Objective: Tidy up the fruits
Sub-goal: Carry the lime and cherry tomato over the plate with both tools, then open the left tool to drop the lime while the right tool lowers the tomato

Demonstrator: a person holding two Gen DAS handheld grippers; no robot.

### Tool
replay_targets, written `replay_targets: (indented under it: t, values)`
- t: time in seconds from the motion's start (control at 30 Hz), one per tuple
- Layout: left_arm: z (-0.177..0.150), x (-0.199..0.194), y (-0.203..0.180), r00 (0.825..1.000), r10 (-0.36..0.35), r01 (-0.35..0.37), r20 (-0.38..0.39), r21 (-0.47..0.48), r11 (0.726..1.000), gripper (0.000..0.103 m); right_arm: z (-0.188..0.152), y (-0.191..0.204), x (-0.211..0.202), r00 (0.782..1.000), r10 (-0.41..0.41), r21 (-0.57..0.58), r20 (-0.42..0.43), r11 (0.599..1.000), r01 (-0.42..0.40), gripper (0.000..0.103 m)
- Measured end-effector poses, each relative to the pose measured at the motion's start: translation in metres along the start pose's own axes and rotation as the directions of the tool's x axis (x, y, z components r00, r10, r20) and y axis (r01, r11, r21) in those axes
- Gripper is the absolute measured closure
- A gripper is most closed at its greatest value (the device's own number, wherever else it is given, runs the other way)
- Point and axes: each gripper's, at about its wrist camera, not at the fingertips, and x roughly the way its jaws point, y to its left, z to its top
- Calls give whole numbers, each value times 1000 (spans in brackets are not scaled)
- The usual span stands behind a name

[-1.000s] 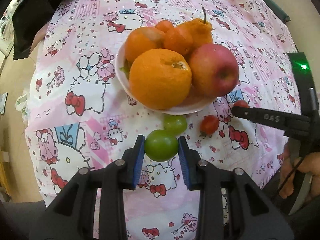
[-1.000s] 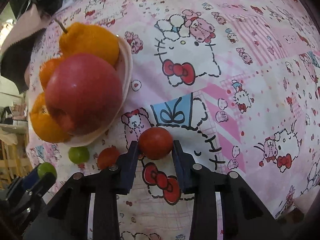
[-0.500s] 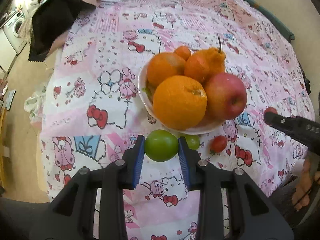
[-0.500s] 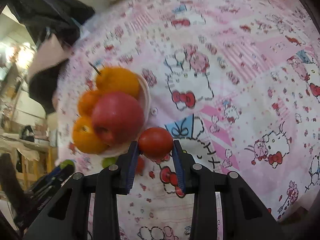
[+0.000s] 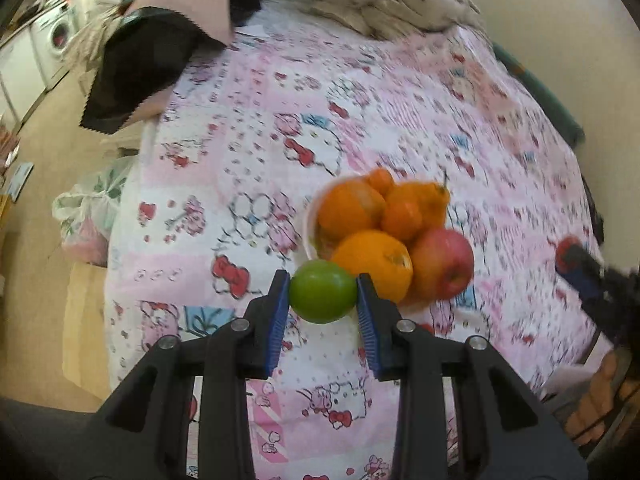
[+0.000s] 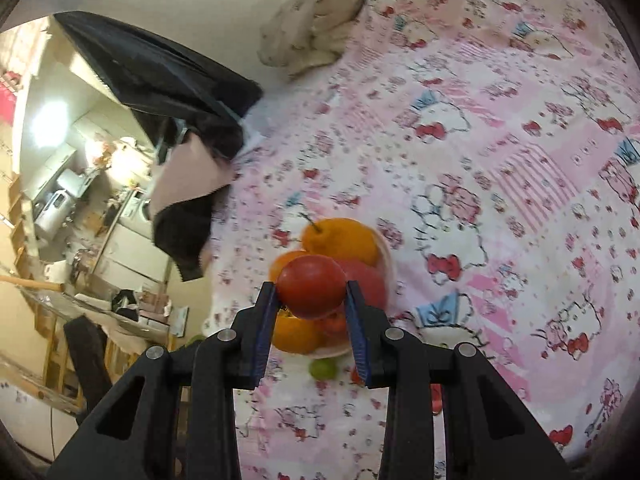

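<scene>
My left gripper (image 5: 323,300) is shut on a round green fruit (image 5: 322,297), held in the air just in front of a white bowl (image 5: 309,226). The bowl carries oranges (image 5: 374,263), a stemmed orange fruit (image 5: 424,204) and a red apple (image 5: 442,262). My right gripper (image 6: 312,300) is shut on a small red fruit (image 6: 312,285), raised above the same bowl (image 6: 386,254) in the right wrist view. A second green fruit (image 6: 322,368) and a bit of another red fruit (image 6: 356,376) lie on the cloth below the bowl. The right gripper's tip with its red fruit (image 5: 566,250) shows at the left view's right edge.
The pink cartoon-print cloth (image 5: 360,120) covers a bed-like surface. Black and pink fabric (image 5: 152,56) hangs off its far left corner, and a beige bundle (image 5: 392,4) lies at the far end. The floor with a plastic bag (image 5: 90,216) drops away on the left.
Both grippers have risen with their fruit, so the bowl looks smaller and farther. The right view has tilted up to show the room beyond the bed.
</scene>
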Motion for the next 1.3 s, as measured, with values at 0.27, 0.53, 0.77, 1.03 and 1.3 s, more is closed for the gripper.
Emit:
replay_targets:
  t: [0.27, 0.53, 0.77, 1.03, 1.3]
  values:
    - [36, 12, 9, 998, -44, 42, -38, -38, 998, 74, -1, 7, 20, 999, 31, -2, -43, 1000, -31, 67]
    - [48, 78, 4, 970, -152, 127, -189, -138, 982, 74, -3, 13, 41, 996, 5, -40, -86, 999, -8, 67]
    - [46, 121, -1, 966, -106, 75, -237, -135, 988, 74, 0, 6, 51, 995, -29, -39, -95, 999, 25, 67]
    - [42, 132, 7, 965, -62, 23, -253, -155, 988, 53, 3, 5, 61, 993, -20, -32, -116, 999, 17, 67]
    - [40, 135, 17, 958, -134, 77, -255, -222, 972, 32, 3, 9, 62, 992, -12, -33, -126, 999, 8, 67]
